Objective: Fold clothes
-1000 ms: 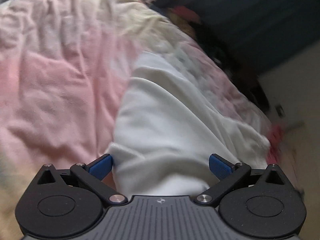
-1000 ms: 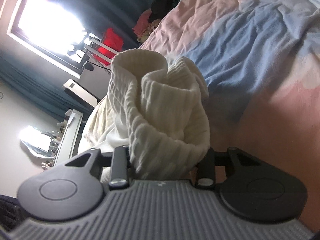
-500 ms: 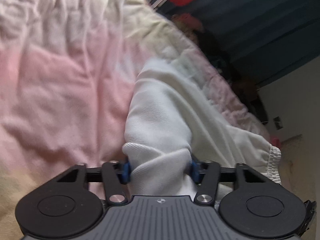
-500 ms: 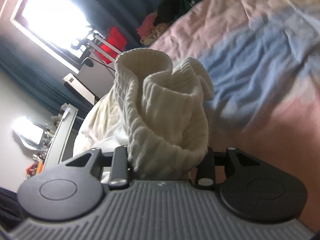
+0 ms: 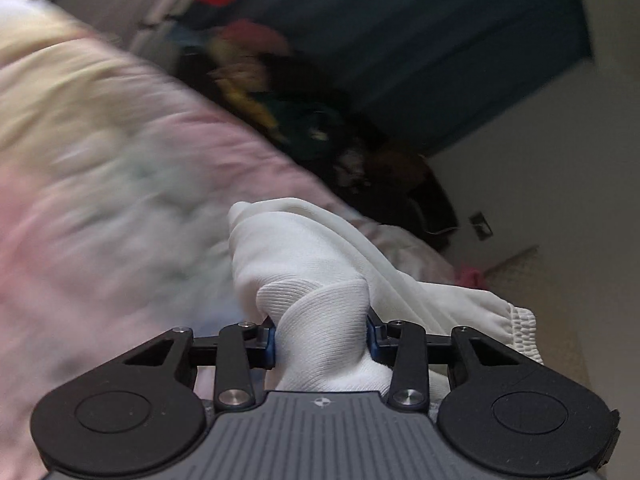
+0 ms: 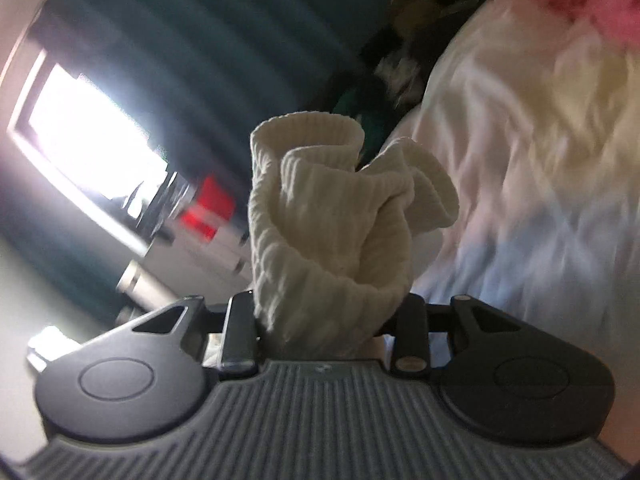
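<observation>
Both grippers [image 5: 322, 338] [image 6: 326, 320] apparently raised, garment-laden [image 5: 320, 280].

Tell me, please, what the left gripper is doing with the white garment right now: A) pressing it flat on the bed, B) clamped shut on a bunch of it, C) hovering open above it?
B: the left gripper has closed on a bunched fold of the white garment.

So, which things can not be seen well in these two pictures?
- Left wrist view: the bedspread is smeared by motion blur, so its pattern is unreadable.
- Left wrist view: the white garment runs behind the left gripper, so its lower part is hidden.
- Right wrist view: the ribbed cuff hides the right gripper fingertips.
- Right wrist view: the window is overexposed.
</observation>
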The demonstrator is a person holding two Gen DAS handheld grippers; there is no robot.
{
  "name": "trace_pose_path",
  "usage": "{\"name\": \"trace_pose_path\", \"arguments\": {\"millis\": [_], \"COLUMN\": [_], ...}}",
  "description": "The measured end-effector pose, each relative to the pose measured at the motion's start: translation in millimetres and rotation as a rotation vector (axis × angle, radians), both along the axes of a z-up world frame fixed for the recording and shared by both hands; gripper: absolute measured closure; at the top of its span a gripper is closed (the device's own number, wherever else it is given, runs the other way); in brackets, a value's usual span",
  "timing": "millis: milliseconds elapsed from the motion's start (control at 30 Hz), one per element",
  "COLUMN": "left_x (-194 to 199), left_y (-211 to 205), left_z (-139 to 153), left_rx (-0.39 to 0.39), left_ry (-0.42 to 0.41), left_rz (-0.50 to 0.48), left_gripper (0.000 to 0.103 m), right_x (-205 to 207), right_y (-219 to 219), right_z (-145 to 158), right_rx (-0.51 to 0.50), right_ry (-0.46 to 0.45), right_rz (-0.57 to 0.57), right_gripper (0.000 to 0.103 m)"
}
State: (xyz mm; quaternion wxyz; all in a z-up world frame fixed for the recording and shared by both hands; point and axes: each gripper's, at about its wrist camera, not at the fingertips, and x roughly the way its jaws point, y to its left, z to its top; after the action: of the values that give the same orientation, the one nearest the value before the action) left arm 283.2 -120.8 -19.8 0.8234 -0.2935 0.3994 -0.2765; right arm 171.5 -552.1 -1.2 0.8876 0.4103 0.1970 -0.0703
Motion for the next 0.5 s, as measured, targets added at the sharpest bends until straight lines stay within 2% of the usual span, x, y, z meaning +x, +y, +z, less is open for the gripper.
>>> {"name": "trace_pose_path", "arguments": {"millis": [67, 200, 300, 333, 400, 467, 500], "left_x": [37, 103, 136, 142, 149, 150, 145], "left_y": [-53, -135, -176, -188, -202, -204, -202], "left_z": [7, 4, -23, -37, -66, -97, -106], "left_rx": [0.010, -0.006, 0.023, 0.054, 0.109, 0.136, 0.156], "left_ry": [-0.021, -0.028, -0.024, -0.037, -0.043, -0.009, -0.028], "left_rz": [-0.029, -0.052, -0.065, -0.076, -0.108, -0.133, -0.150], "left_gripper": [0.063, 0.062, 0.062, 0.062, 0.062, 0.061, 0.060], "right_x": [22, 59, 81, 84, 84, 77, 68], "right_y": [-34, -96, -121, -127, -137, -140, -137], "right_z": [6, -8, -43, -58, -100, -141, -153], "right_rx": [-0.066, -0.038, -0.057, -0.058, -0.018, 0.059, 0.067], "right_ry": [0.009, 0.003, 0.039, 0.063, 0.116, 0.166, 0.151], "right_rz": [-0.055, -0.139, -0.168, -0.169, -0.163, -0.157, -0.152], "right_gripper": [0.066, 0.066, 0.066, 0.066, 0.066, 0.066, 0.066]}}
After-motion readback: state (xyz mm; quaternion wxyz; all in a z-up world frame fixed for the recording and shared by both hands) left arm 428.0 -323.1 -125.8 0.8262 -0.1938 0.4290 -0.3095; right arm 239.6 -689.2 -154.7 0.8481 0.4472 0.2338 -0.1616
